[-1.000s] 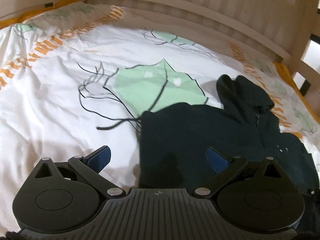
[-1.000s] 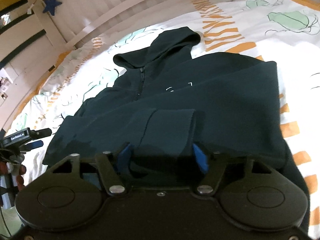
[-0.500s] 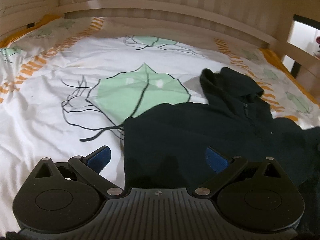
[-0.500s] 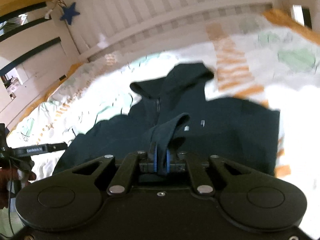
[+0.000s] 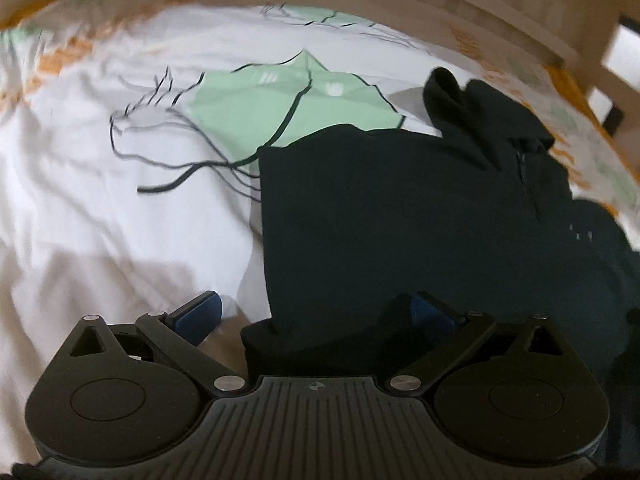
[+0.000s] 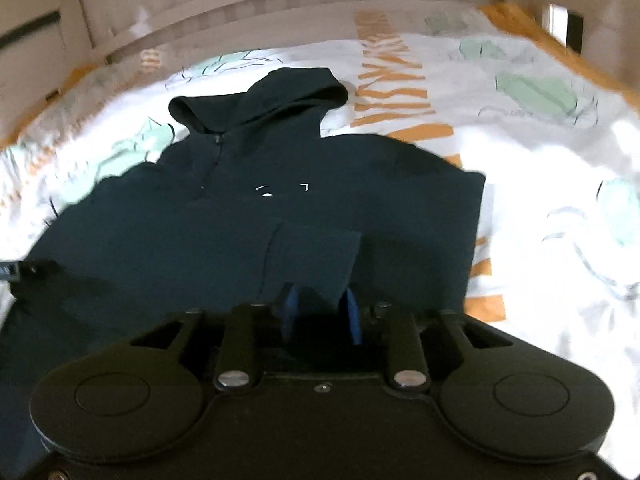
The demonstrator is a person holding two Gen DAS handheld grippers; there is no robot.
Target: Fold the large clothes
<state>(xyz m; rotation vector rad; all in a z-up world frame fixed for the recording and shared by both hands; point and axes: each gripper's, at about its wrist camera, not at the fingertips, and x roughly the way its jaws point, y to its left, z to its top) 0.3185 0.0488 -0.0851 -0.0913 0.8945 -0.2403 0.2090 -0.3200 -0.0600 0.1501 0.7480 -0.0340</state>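
A dark navy hoodie [image 5: 400,220] lies flat on the bed, hood toward the far rail. In the left wrist view my left gripper [image 5: 316,312] stands wide open low over the hoodie's near left hem corner, and that corner lies between the blue pads [image 5: 200,312] without being pinched. The right wrist view shows the hoodie [image 6: 248,160] front up, with a sleeve [image 6: 316,256] folded across the body. My right gripper [image 6: 320,312] has its jaws opening. The sleeve's near end sits between them, lying slack.
The bed has a white duvet [image 5: 100,220] printed with green leaves and orange bands [image 6: 392,80]. A wooden slatted rail [image 6: 280,0] runs along the far side. The left gripper's tip [image 6: 24,272] shows at the left edge of the right wrist view.
My right gripper shut on the sleeve and lifted it, then its jaws parted and the sleeve now lies flat on the body. My left gripper sank toward the hem corner, still open.
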